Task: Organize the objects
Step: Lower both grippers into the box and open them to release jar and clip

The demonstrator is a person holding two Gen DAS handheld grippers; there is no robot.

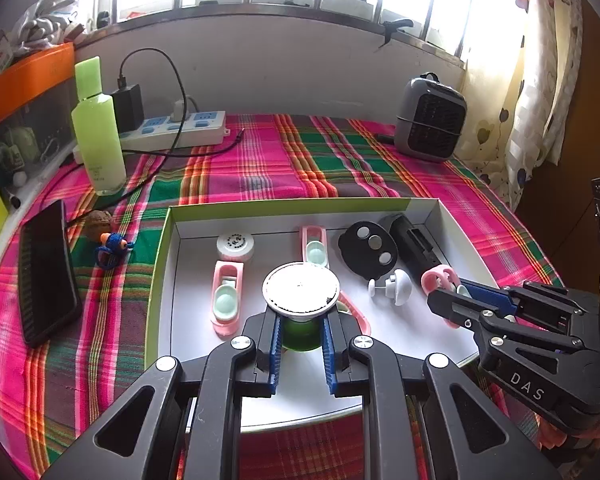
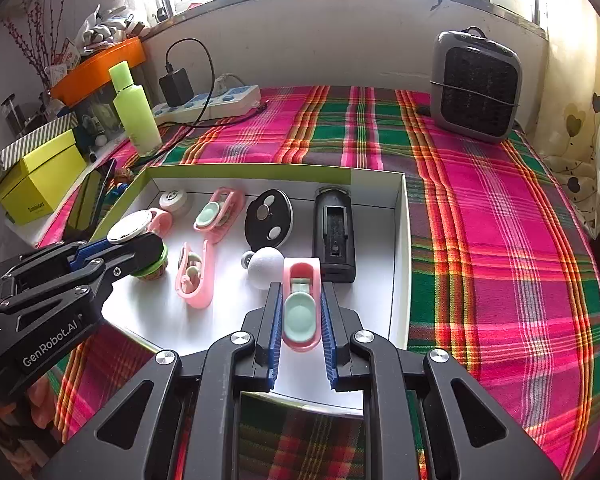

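Box (image 1: 164, 264) of white card with a green rim sits on the plaid cloth (image 2: 500, 240), holding the small items being sorted. Left gripper (image 1: 300, 320) is closed around a small green jar (image 1: 300, 336) with a wide white lid (image 1: 300, 289), pads on the body just under the lid rim; the jar stands at the front left of the box. Right gripper (image 2: 301, 316) is closed on a pink clip (image 2: 301, 308) with a mint pad, pads flat against its two long sides, at the front of the box beside a white knob (image 2: 265, 266). Judgement: both items look light, rigid plastic. The jar's round wall may slip or twist, so the hold below the overhanging lid suits it. The clip's parallel sides give a sure hold, though a hard squeeze could flex it. Three more pink clips, a black disc (image 2: 269, 222) and a black case (image 2: 334, 236) lie in the box.
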